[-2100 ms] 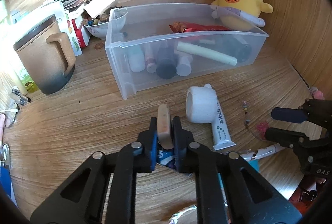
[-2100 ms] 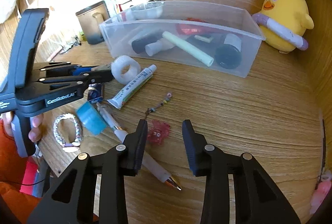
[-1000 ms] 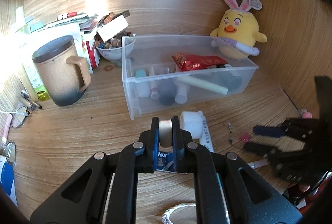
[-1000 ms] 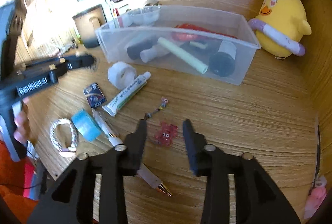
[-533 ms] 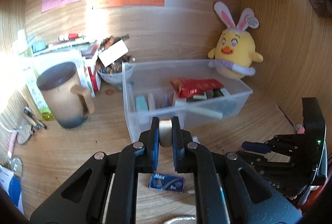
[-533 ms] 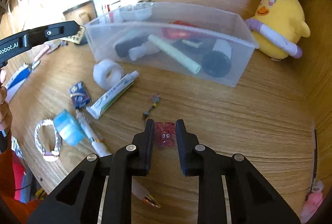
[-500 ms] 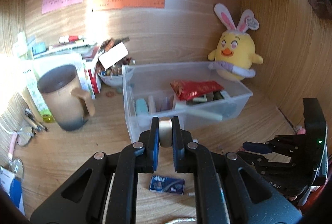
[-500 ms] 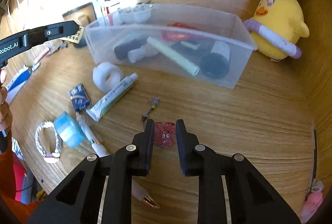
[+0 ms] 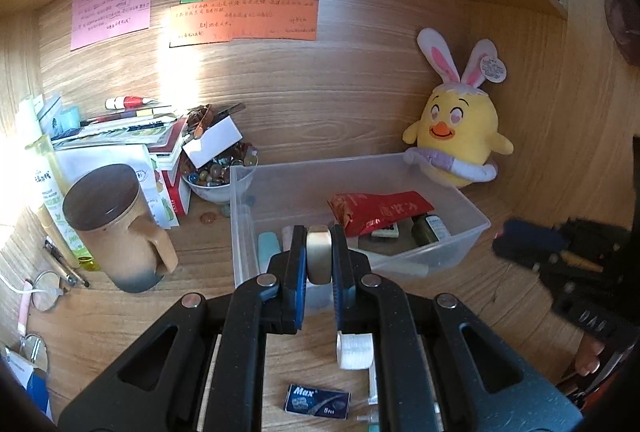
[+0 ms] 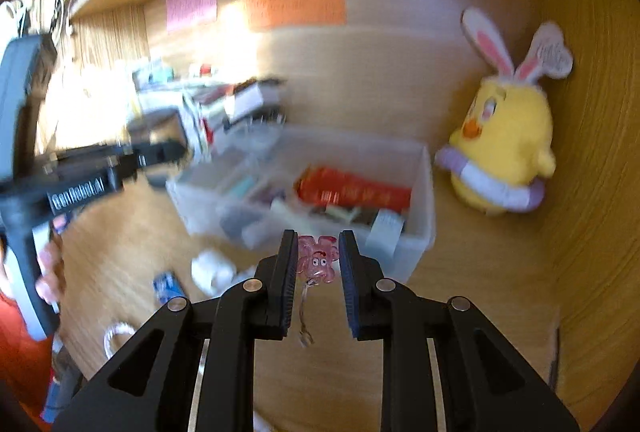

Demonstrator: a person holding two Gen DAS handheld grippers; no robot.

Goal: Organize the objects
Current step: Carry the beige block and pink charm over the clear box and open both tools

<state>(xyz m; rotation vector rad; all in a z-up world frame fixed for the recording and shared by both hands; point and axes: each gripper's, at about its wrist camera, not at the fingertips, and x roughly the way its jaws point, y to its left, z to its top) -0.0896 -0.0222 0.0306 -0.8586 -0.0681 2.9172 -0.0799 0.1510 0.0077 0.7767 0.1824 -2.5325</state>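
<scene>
My left gripper (image 9: 319, 246) is shut on a flat tan rounded piece (image 9: 319, 260), held on edge above the near wall of the clear plastic bin (image 9: 240, 232). The bin holds a red packet (image 9: 380, 210), small bottles and tubes. My right gripper (image 10: 319, 248) is shut on a pink translucent charm (image 10: 318, 262) with a thin cord hanging below it, raised in front of the bin (image 10: 424, 200). The right wrist view is blurred. In the left wrist view the right gripper (image 9: 560, 248) shows as a dark blur at the right edge.
A white tape roll (image 9: 354, 350) and a blue Max packet (image 9: 318, 400) lie on the desk under my left gripper. A tan mug (image 9: 116, 228), a bowl of beads (image 9: 216, 180) and stacked books stand at the left. A yellow plush chick (image 9: 460, 136) sits behind the bin.
The right gripper closed on the pink charm and lifted it off the desk. Both grippers rose and tilted up, the left still gripping the tan piece.
</scene>
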